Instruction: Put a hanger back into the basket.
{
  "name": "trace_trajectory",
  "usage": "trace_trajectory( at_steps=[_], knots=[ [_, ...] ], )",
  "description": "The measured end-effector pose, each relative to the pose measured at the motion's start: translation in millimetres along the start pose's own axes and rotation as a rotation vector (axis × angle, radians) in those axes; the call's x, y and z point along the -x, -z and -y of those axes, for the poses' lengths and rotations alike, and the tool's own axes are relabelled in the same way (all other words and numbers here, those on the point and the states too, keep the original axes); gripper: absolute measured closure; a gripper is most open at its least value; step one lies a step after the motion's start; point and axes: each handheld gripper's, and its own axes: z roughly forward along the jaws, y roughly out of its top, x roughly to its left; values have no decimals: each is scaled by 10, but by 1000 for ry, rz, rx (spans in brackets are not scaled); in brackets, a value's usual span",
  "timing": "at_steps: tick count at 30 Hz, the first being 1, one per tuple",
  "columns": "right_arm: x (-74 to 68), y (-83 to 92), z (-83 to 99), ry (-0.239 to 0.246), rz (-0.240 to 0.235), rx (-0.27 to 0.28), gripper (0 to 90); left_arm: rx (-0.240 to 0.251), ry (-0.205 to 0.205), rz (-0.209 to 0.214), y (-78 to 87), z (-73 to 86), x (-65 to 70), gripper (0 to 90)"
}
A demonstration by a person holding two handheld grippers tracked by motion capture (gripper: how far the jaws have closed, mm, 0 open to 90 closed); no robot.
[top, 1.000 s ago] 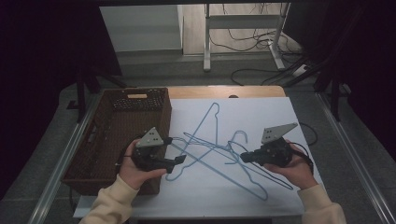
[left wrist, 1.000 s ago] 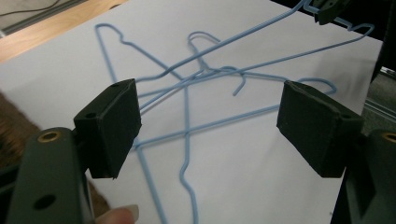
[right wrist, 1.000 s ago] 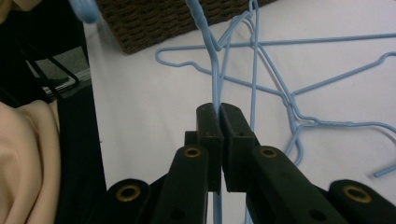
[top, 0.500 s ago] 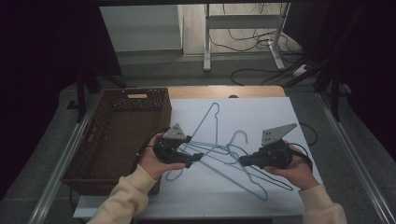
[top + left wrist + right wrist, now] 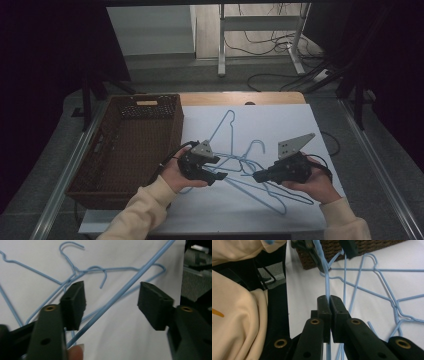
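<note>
On white paper (image 5: 280,120), thin blue wire hangers (image 5: 235,162) tangle.

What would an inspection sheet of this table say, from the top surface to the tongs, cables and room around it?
Surface: white sheet over a wooden table.
Job's things: tangled blue wire hangers lying on the sheet.
Clutter: brown wicker basket at the table's left side; what is inside it cannot be made out.
Grippers: right tongs shut on one hanger wire; left tongs have just been closing, a hanger wire passes between the jaws, pads not yet on it.
Cables: black cable trails from the right tongs; more black cables on the floor beyond.
Surroundings: metal stand legs behind the table, dark on both sides.
</note>
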Motion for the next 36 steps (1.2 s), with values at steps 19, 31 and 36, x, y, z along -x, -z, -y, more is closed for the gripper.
trace_trajectory(
  at_steps=[19, 31, 36],
  knots=[
    [81, -41, 66, -16, 107, 14, 844, -61, -11, 99, 77, 28, 154, 860],
    [175, 138, 158, -135, 241, 229, 399, 22, 119, 69, 339, 143, 60, 862],
    [228, 185, 227, -173, 268, 258, 361, 75, 144, 64, 493, 178, 42, 862]
  ],
)
